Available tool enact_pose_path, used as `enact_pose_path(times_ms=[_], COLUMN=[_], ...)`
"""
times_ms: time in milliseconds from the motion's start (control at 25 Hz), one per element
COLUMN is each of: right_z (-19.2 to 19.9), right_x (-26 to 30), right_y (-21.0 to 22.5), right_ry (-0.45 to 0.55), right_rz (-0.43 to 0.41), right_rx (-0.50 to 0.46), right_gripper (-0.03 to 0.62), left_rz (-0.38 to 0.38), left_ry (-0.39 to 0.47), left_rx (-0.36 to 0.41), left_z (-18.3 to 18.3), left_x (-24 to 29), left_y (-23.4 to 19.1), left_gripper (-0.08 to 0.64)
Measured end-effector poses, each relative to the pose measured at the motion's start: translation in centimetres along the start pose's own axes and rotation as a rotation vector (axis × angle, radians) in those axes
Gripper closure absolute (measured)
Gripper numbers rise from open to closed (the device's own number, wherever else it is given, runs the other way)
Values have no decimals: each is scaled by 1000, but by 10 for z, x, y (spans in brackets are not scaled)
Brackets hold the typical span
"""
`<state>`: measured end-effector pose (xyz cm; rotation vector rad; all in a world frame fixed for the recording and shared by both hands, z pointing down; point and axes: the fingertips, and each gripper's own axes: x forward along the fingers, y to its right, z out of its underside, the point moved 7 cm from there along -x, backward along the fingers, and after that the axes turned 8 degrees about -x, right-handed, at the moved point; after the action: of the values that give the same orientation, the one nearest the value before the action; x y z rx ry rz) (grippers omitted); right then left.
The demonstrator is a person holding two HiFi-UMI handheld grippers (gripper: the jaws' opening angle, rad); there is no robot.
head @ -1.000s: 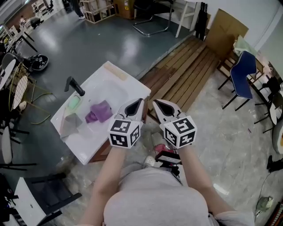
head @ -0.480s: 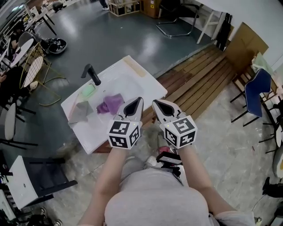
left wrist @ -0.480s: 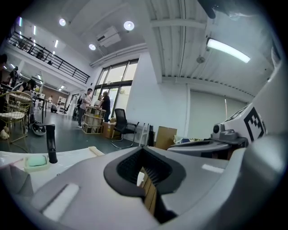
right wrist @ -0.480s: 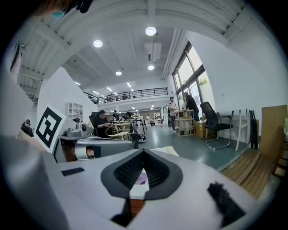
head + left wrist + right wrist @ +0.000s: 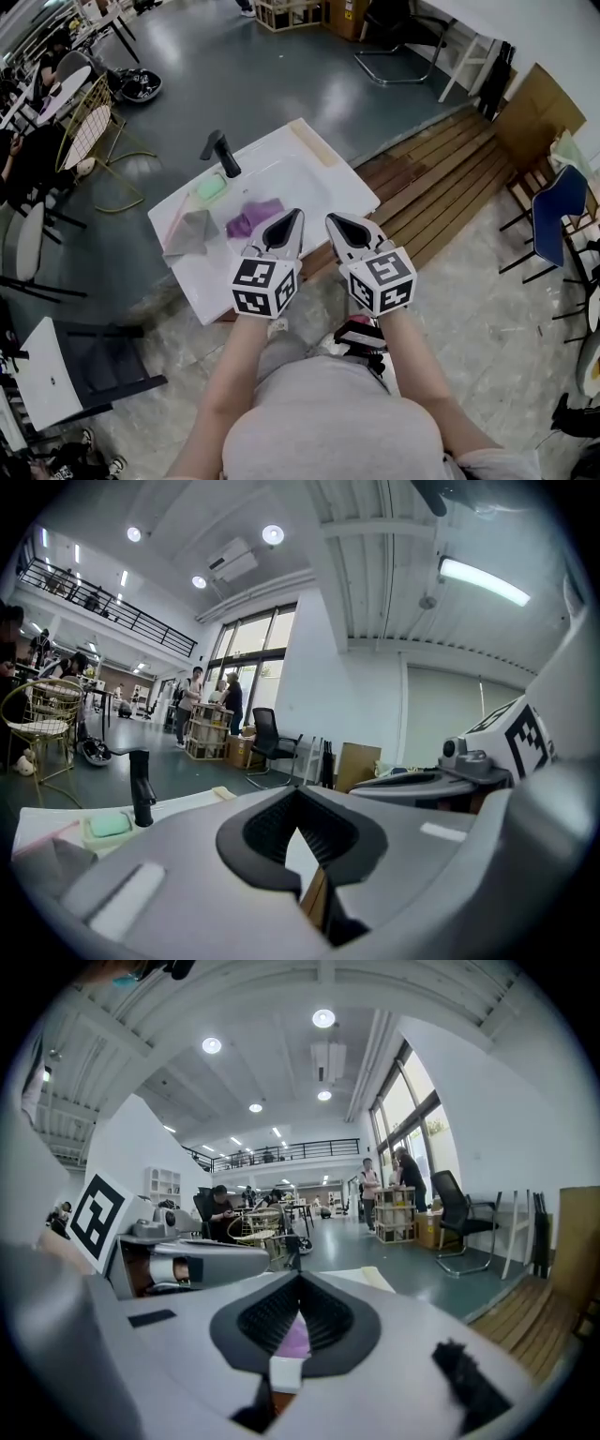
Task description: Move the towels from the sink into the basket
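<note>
Both forearms (image 5: 232,361) reach forward side by side, the left gripper (image 5: 294,221) and right gripper (image 5: 334,223) pointing almost level, tips close together. Right jaws are pressed together, empty. Left jaws look closed too.

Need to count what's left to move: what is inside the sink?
Inside the sink lie a purple towel, a grey towel and a green pad beside the tap. The left tool covers the basin's near edge, so anything there cannot be seen.
</note>
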<state>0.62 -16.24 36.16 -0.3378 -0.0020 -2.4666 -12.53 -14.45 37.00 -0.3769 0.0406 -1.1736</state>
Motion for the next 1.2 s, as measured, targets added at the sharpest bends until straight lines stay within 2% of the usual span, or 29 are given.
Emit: enact_pose_path(times_ms=[400, 720, 1200], right_z=[-12, -11, -9], right_x=[52, 90, 142], right_y=[-21, -36, -49], right_ry=[-18, -60, -117], right_rz=[5, -28, -55], right_rx=[-10, -1, 16], right_gripper=[574, 574, 572], left_rz=[-59, -110, -120], left_ry=[9, 16, 5], left_rx=[-15, -35, -35], left_z=[-18, -24, -33], left_x=[-21, -38, -42], left_y=[-62, -106, -158], left_gripper=[555, 555, 555])
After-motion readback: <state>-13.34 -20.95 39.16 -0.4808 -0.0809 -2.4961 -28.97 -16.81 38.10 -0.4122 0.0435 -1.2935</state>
